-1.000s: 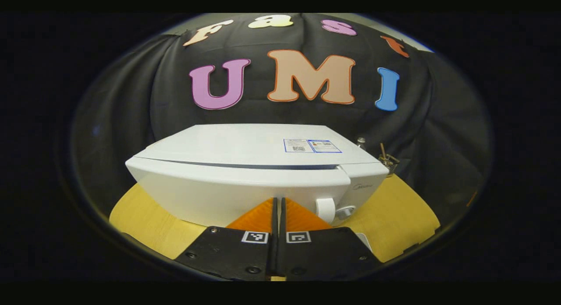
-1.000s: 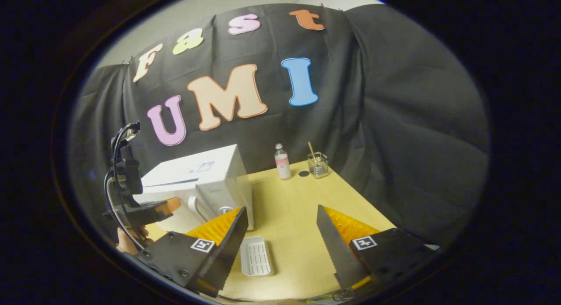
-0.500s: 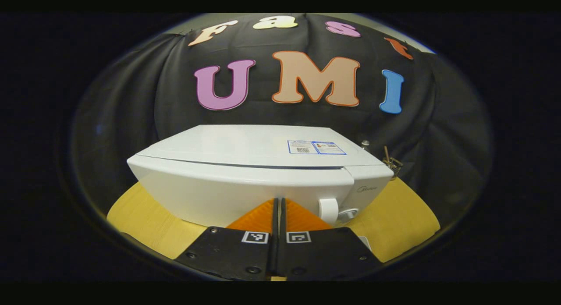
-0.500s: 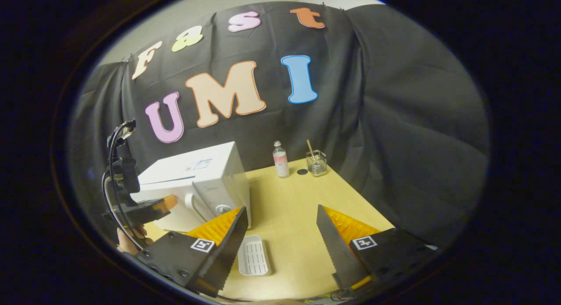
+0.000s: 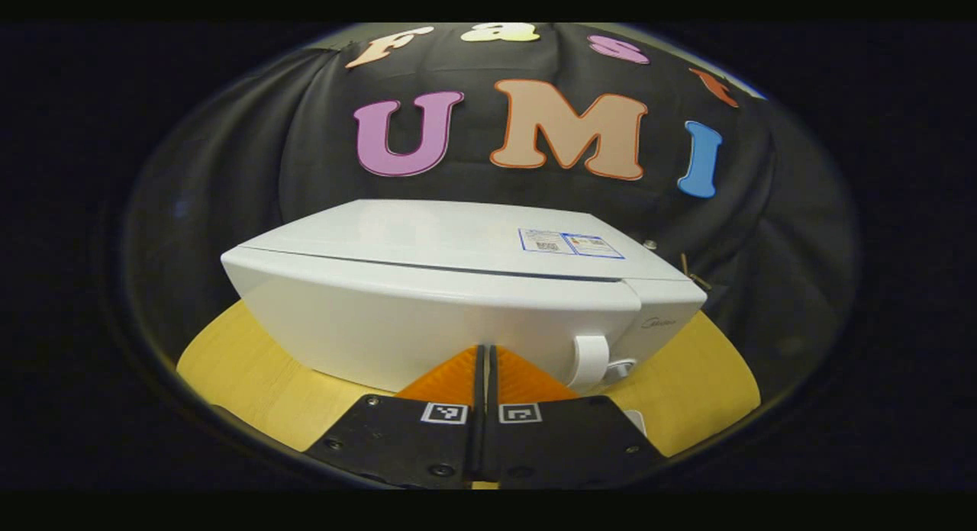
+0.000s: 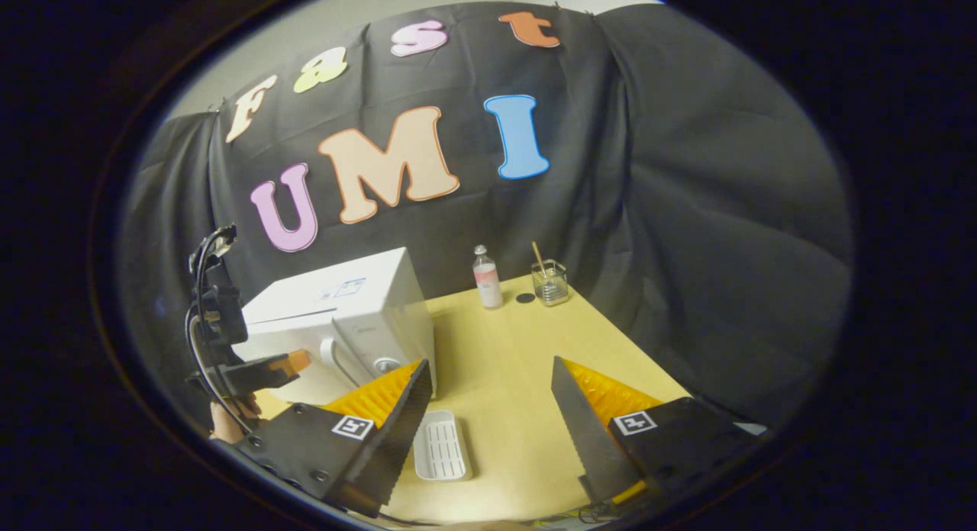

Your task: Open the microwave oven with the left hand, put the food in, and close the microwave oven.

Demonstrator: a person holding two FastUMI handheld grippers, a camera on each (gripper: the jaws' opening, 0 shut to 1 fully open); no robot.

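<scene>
Left gripper view: the left gripper (image 5: 483,363) pointed at the front of the microwave (image 5: 427,302), its two fingers pressed together with nothing between them. The door was closed. The white handle (image 5: 589,361) stood at the door's right edge, just right of the fingertips and apart from them; its lower end was hidden behind the gripper body. A knob (image 5: 622,368) beside the handle was partly cut off. The table (image 5: 252,371) showed on either side of the oven.

Right gripper view: the right gripper (image 6: 488,397) hung above the table (image 6: 519,363) with its fingers spread wide and empty. Below the gap lay a white tray (image 6: 442,445), near the microwave's (image 6: 336,317) right front corner; whether it held food could not be made out. The left gripper (image 6: 263,369) appeared at far left before the oven door, with a hand (image 6: 229,420) beneath it, mostly cut off by the edge of the view. At the table's far edge stood a bottle (image 6: 486,277), a glass (image 6: 551,282) with a stick in it, and a small dark disc (image 6: 525,297) between them, too small to identify.
</scene>
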